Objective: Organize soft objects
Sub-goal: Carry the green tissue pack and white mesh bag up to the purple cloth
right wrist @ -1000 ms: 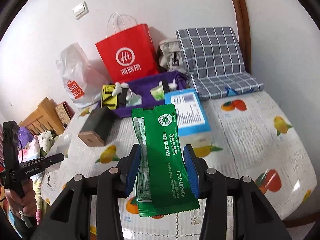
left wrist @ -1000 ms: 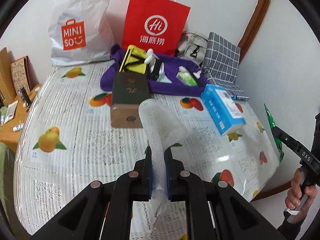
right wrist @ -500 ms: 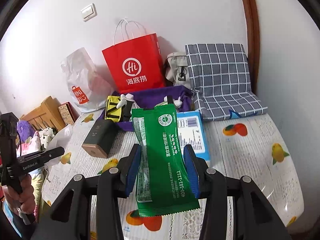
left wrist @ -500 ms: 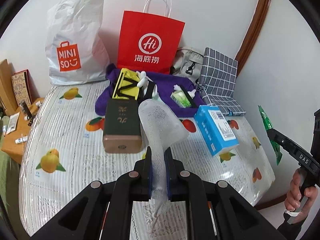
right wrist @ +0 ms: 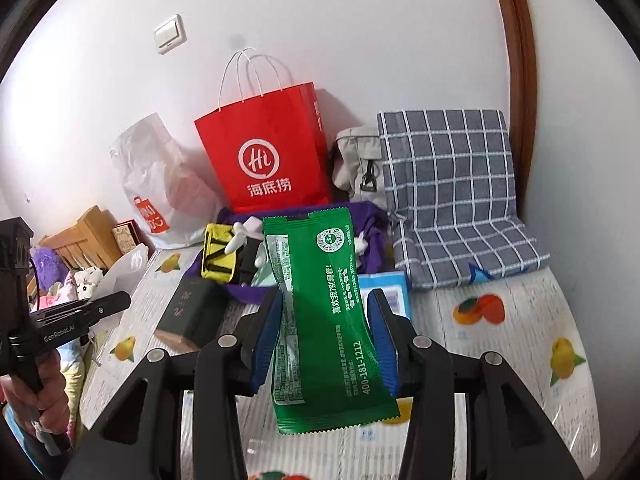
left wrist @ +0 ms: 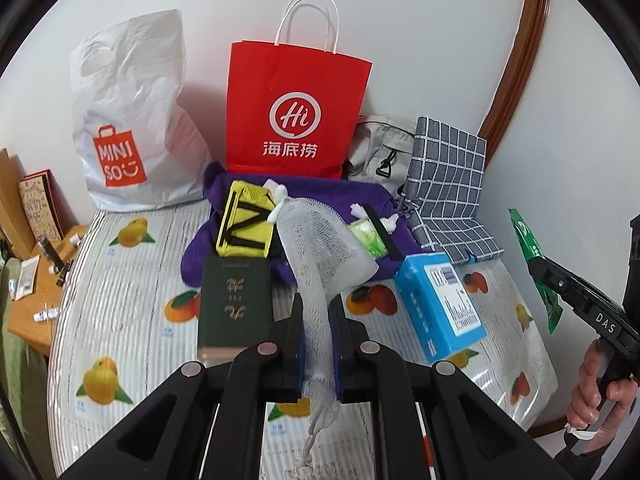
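Two soft items aloft, one per gripper

Both clamped and carried above the fruit-print table [left wrist: 120, 280]. Left gripper [left wrist: 318, 344] pinched fully shut on the neck of a white mesh pouch [left wrist: 324, 248], so the loose body flops forward and a drawstring dangles below the jaws. Right gripper [right wrist: 326, 340] squeezed across the width of a green packet [right wrist: 320, 312], held upright and slightly buckled between the blue pads [right wrist: 266, 332]; probably gripped mid-body to keep it from sliding out. Likely bound for the purple cloth organizer [left wrist: 332, 196] at the back, already holding a yellow pouch [left wrist: 244, 220] and small white pieces.

Seen only from the left wrist: full length of the dark green box [left wrist: 236, 304], the blue tissue pack [left wrist: 440, 304] uncovered, and the packet edge-on in the other tool. Seen only from the right wrist: packet's printed face, a wall switch [right wrist: 170, 34], the whole checked cushion [right wrist: 452, 184], and plush clutter beyond the table's left edge.
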Demonstrator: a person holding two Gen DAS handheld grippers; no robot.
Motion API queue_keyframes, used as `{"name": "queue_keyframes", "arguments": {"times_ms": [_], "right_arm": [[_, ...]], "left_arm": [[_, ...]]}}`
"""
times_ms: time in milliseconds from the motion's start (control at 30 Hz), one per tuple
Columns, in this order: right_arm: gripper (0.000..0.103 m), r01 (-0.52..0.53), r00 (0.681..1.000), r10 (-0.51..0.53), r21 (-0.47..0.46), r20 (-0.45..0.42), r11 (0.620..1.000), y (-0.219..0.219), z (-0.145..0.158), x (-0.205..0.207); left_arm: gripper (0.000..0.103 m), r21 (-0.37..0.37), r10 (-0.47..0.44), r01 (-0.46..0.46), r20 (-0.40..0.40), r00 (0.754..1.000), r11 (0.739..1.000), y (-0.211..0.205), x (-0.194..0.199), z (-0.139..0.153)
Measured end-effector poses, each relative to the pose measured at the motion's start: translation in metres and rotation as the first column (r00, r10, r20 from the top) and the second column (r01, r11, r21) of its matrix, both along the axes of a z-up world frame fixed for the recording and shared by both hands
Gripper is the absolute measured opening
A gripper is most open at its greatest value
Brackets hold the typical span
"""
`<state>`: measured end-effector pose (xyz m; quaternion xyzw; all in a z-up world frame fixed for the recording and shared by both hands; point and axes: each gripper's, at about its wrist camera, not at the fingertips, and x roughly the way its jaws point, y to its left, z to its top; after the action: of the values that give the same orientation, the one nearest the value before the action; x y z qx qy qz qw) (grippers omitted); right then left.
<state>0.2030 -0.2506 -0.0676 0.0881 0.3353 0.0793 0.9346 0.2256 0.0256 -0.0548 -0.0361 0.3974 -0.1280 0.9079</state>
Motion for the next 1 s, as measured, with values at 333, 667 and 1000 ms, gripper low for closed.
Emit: {"name": "queue_keyframes", "arguments": {"times_ms": [333,667,1000], "right_arm": [[0.044,-0.015,1.0,0.015,0.001,0.011,1.0,0.0,0.004,0.04],[0.044,-0.037,0.999,0.037,0.008,-0.015,0.999,0.01,0.003,0.083],[0.044,-0.054,0.999,0.054,0.017,-0.009,0.998,0.018,0.008,0.126]], "left_arm": [[0.01,0.01,-0.004,0.003,0.023,1.0,1.0,-0.012,0.029,0.008],[0.01,0.01,0.026,-0.026,0.017,1.0,1.0,-0.012,0.061,0.005],[0.01,0.002,0.085,-0.085,0.028,0.996,0.996,0.001,0.098,0.01]]}}
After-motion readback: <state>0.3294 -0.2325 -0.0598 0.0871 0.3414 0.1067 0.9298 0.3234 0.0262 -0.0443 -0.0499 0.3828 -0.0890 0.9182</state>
